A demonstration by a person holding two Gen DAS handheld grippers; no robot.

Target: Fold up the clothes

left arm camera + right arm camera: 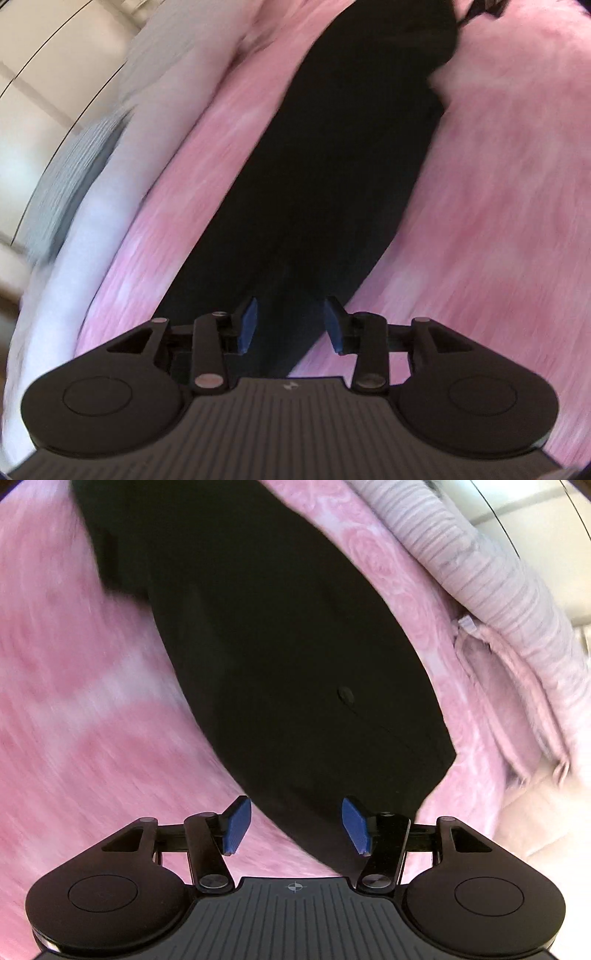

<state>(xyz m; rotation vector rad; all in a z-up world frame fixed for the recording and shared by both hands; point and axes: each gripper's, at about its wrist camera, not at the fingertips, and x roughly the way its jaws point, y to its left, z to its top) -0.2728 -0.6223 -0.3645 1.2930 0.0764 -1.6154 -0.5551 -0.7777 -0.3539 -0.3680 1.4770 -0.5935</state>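
A black garment was seen laid out long and narrow on a pink rose-patterned bedspread, running from the near edge away to the far side in both wrist views. In the right wrist view a small dark button could be made out on the cloth, and the near right corner of the garment was seen lying flat. A ribbed pale blanket was bunched along the far right of the bed.

The left gripper was held over the near end of the garment with its jaws parted to a middling width, nothing being held between the blue pads. The right gripper was held likewise over the near hem, its jaws spread rather wider and also empty. Whether the pads touched the cloth could not be told, as both views were smeared by motion.

The step in hand was judged to be the taking up of the near edge for a fold. It would be done well if both jaws were lowered onto the hem at matching positions, only one edge of cloth being pinched and none of the bedspread beneath. The edge should then be lifted evenly, so that the fold line is kept straight and the far part is not dragged.
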